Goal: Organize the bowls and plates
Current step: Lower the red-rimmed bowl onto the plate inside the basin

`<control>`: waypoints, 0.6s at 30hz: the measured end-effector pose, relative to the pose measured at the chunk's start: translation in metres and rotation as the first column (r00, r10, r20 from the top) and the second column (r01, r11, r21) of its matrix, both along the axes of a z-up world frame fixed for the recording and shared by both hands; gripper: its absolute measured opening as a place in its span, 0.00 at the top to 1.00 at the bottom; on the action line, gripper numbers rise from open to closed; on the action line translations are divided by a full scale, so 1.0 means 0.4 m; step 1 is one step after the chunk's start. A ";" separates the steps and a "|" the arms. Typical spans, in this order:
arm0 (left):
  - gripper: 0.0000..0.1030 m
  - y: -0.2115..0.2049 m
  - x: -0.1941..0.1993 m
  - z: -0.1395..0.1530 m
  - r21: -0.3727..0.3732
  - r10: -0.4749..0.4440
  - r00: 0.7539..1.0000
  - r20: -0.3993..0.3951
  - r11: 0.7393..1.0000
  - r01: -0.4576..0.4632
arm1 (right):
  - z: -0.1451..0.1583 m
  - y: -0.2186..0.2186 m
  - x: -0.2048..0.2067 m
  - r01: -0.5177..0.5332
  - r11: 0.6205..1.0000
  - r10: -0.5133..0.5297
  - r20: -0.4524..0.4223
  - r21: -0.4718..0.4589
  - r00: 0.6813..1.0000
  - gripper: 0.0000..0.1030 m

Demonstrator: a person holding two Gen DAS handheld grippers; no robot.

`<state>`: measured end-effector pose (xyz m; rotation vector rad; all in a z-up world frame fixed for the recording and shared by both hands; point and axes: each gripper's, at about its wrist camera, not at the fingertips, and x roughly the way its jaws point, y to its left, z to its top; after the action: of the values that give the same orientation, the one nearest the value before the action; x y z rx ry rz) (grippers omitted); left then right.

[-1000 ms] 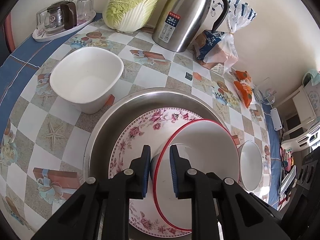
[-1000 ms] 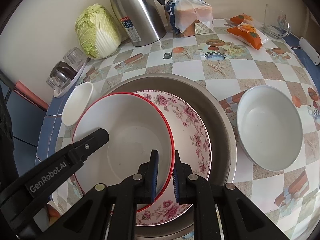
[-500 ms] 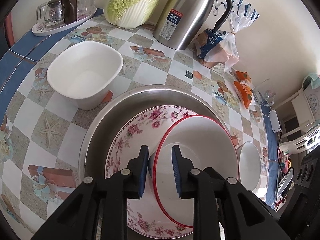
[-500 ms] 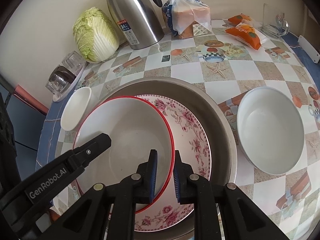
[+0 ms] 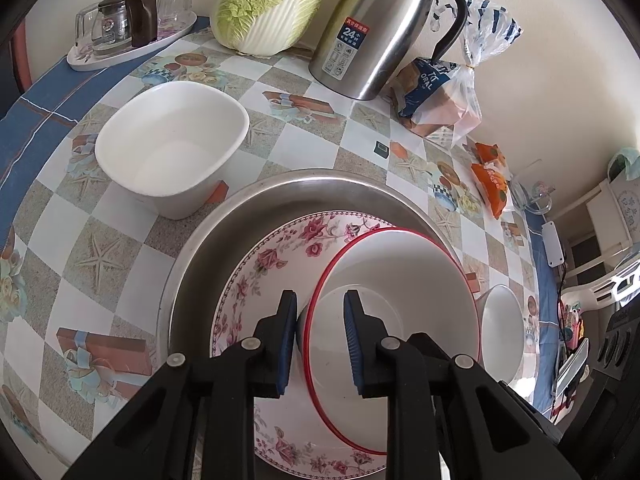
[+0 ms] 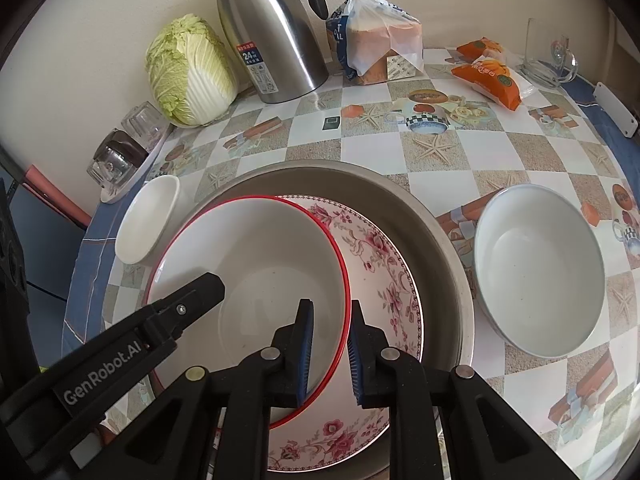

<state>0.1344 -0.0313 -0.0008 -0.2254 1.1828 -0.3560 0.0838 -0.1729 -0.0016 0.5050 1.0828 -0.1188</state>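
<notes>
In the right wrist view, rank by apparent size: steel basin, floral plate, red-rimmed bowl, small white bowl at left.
1. Round steel basin
2. Pink floral plate
3. Red-rimmed white bowl, slightly smaller than the plate
4. Small white bowl, farther off, so unsure

right gripper (image 6: pixel 329 354) jaws straddle the red-rimmed bowl (image 6: pixel 256 264) rim, above the floral plate (image 6: pixel 380 264).

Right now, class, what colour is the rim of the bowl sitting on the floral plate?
Red, a thin line around the white bowl; clearest in the right wrist view.
</notes>
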 end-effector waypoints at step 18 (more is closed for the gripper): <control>0.76 0.009 0.001 0.003 0.000 0.014 1.000 0.005 1.000 -0.014 | -0.001 0.005 0.007 -0.008 1.000 0.007 0.023 0.020 1.000 0.81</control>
<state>0.1348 -0.0278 0.0006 -0.2327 1.1753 -0.3445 0.0865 -0.1710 -0.0022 0.5195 1.0642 -0.0953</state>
